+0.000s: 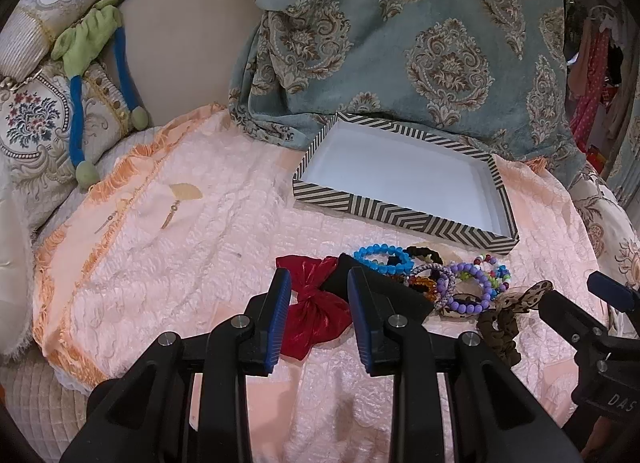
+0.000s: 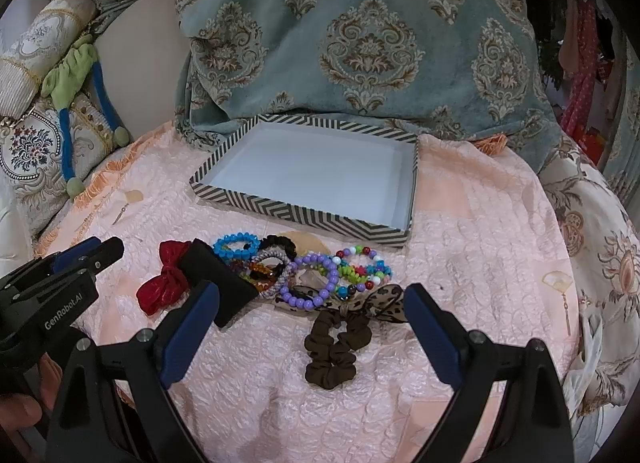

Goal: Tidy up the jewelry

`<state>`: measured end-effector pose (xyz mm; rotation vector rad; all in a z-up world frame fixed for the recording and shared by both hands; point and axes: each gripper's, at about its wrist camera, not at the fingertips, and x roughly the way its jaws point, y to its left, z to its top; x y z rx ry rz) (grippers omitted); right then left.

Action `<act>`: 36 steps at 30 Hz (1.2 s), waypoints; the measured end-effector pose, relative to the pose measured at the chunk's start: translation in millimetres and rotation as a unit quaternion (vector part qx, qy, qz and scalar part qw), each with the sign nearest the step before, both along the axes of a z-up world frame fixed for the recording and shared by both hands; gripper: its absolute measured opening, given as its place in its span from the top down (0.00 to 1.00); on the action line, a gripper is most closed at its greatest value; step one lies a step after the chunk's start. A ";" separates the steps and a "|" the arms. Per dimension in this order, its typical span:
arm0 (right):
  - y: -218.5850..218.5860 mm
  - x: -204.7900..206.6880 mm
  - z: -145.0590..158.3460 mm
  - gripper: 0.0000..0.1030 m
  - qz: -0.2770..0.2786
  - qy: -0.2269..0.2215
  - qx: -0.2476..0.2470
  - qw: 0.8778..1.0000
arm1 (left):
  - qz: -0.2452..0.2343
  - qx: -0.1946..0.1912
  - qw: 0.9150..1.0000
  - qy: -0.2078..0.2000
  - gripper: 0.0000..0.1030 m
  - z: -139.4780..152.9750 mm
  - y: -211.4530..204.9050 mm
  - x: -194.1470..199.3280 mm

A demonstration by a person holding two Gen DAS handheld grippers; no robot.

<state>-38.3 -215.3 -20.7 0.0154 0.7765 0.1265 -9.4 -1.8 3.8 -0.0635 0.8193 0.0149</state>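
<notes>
Quilted peach cloth bedspread [image 2: 460, 247] with satin sheen; red bow [image 2: 162, 283] in shiny metallic-look fabric; brown scrunchie [image 2: 332, 347] matt cloth; purple bead bracelet [image 2: 308, 283] glossy plastic-look; striped box [image 2: 304, 183] matt paperboard, smooth white inside; damask blanket [image 2: 360, 35] woven, matt.

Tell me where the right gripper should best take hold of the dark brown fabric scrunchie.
Probably its near lobe, coming straight down from above. The dark brown fabric scrunchie lies flat on the pink quilted cover, folded into a figure-eight; the far loop touches the leopard-print ribbon bow, while the near end lies free. The right gripper is open, straddling it.
</notes>
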 end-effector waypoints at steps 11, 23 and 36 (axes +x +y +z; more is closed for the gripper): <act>0.3 3.5 -2.6 0.07 0.001 0.003 -0.001 1.000 | 0.000 0.002 1.000 0.001 0.87 -1.4 0.8 1.4; 1.0 5.1 -3.7 0.07 0.002 0.006 -0.003 1.000 | -0.002 -0.010 1.000 0.009 0.87 -7.3 0.4 3.0; -7.3 10.2 -14.6 0.07 0.002 0.016 -0.003 1.000 | -0.001 -0.029 0.999 0.037 0.87 -13.8 17.2 10.1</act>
